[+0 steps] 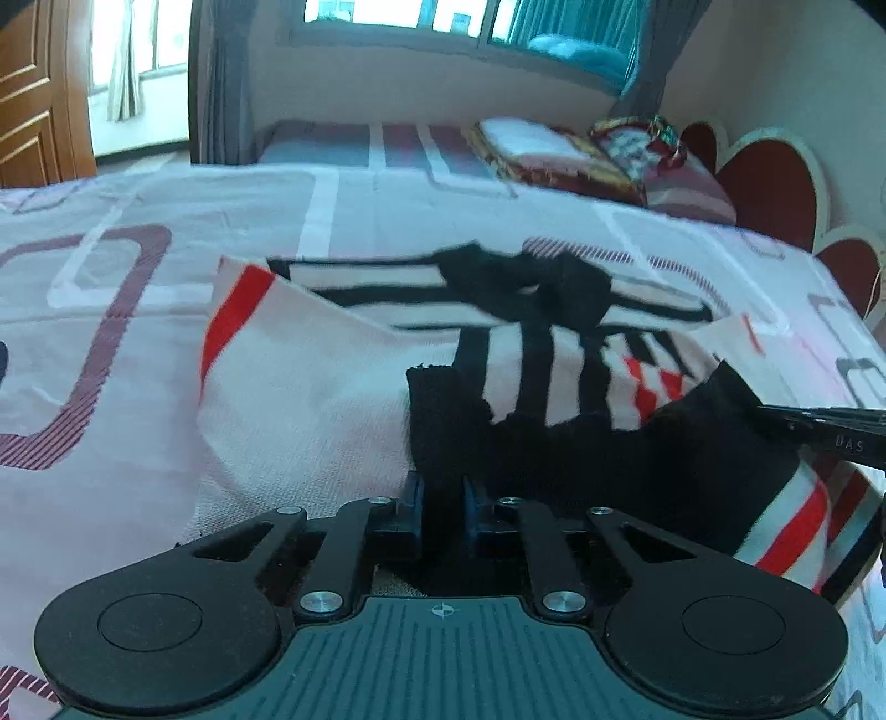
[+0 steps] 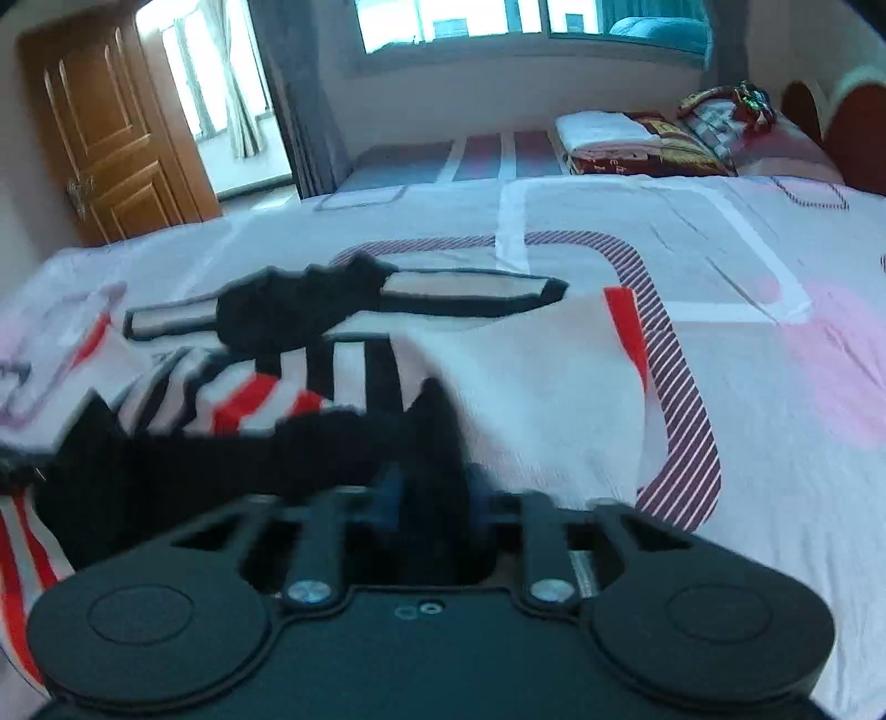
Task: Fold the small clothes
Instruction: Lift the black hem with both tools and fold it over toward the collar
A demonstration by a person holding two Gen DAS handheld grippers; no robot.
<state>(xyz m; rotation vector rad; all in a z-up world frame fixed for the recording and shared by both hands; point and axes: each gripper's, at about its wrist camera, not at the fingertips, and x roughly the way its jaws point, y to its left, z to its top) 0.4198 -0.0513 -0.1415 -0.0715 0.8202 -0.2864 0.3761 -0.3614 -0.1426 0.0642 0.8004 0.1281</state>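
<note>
A small knitted garment [image 1: 310, 387], white with black and red stripes and a black hem band, lies spread on the bed [image 1: 138, 343], across the patterned sheet and toward the near edge; its far part rests flat, with a black collar bunched in the middle, while its near black band is lifted off the sheet. The left gripper [image 1: 443, 493] has its blue pads pressed together on a fold of that black band, pinching it at the near edge of the garment; the right gripper [image 2: 429, 493] likewise pinches the black band between its blue pads, though that view is blurred. In the left wrist view the tip of the right gripper shows at the right edge, touching the same black band; the two grips sit apart along it. Folded blankets [image 2: 637, 141] and a pillow [image 2: 725, 119] are stacked at the far corner of the bed, by the red headboard [image 1: 769, 188]; a wooden door [image 2: 111, 127] stands beyond the far left corner, under a curtained window [image 2: 459, 22].
</note>
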